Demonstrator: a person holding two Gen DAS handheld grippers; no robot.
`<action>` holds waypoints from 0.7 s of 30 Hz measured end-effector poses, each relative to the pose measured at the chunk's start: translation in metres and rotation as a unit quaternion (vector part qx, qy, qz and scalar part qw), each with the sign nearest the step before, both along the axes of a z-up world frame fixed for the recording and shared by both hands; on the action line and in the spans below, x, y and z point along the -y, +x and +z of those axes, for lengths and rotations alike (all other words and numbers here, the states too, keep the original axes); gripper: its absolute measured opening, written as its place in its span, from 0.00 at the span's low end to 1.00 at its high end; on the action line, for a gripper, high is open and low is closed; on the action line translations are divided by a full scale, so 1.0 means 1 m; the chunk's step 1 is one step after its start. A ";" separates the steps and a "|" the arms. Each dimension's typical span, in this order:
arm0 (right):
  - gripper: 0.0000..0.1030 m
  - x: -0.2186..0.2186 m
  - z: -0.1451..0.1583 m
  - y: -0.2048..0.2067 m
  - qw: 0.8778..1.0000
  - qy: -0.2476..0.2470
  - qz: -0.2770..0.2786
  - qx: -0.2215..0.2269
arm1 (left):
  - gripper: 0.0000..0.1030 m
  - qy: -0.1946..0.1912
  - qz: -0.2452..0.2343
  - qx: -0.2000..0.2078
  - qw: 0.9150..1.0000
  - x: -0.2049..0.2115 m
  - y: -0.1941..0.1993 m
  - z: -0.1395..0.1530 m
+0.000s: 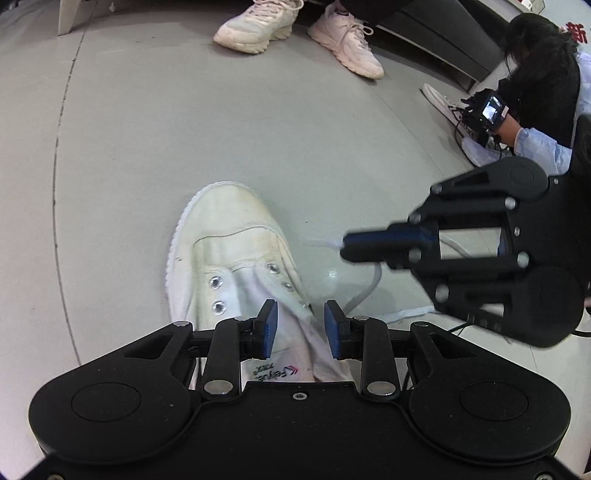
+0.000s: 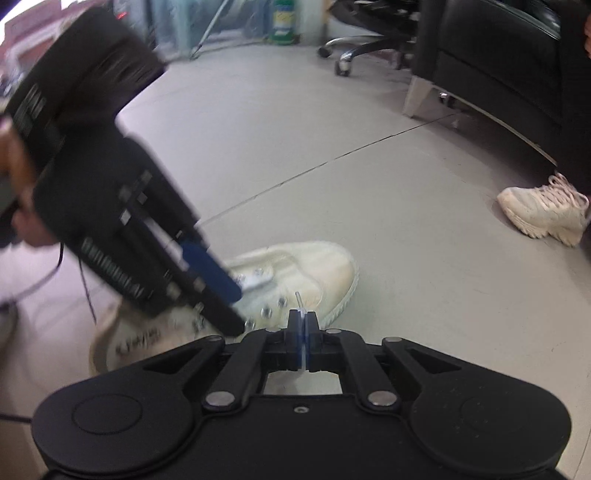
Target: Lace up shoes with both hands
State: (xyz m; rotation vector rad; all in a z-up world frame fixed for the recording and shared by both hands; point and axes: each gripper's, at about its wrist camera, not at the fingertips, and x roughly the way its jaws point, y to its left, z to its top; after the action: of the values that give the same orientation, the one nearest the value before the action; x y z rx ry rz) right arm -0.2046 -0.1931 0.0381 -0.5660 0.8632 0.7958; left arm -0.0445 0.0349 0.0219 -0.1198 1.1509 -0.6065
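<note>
The white canvas shoe [image 1: 229,258] lay flat on the floor [image 1: 147,147] with no lace through its metal eyelets; in the left wrist view its long axis ran from 6 o'clock up to 12 o'clock, toe cap toward 12 and the printed insole at the near end. In the right wrist view the same shoe [image 2: 306,273] lay crosswise, toe toward 3 o'clock. The left gripper [image 1: 300,325] stood over the shoe's opening with its jaws apart, one blue pad on each side of the tongue, and nothing pinched between them. The right gripper [image 2: 303,321] was clamped tight on the white lace [image 2: 303,314], whose stiff tip stuck out past the pads toward 12 o'clock; from the left wrist it appeared at 3 o'clock of the shoe, with the slack lace [image 1: 369,291] curling on the floor beneath it. The floor was smooth pale grey with thin dark seams. A seated person's pale sneakers [image 1: 299,33] rested at 12 o'clock, another person [image 1: 539,77] crouched over a shoe at 2 o'clock, and a black sofa [image 2: 491,70] and an office chair base [image 2: 354,51] stood beyond.
</note>
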 end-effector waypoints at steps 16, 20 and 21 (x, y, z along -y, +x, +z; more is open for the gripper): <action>0.01 -0.029 -0.005 0.017 0.990 -0.070 0.124 0.010 | 0.27 -0.001 -0.022 0.038 0.999 0.012 -0.006 0.002; 0.01 -0.030 -0.002 0.014 0.989 -0.071 0.130 0.017 | 0.27 -0.001 -0.022 0.037 0.999 0.010 -0.006 0.001; 0.01 -0.030 -0.002 0.014 0.988 -0.072 0.132 0.017 | 0.27 -0.001 -0.023 0.037 0.999 0.009 -0.006 0.001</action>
State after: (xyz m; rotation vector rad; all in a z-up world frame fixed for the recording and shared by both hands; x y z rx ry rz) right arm -0.1908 -0.1630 0.0357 -0.8317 0.8286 0.9658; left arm -0.0502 0.0257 0.0232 -0.0731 1.0845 -0.6472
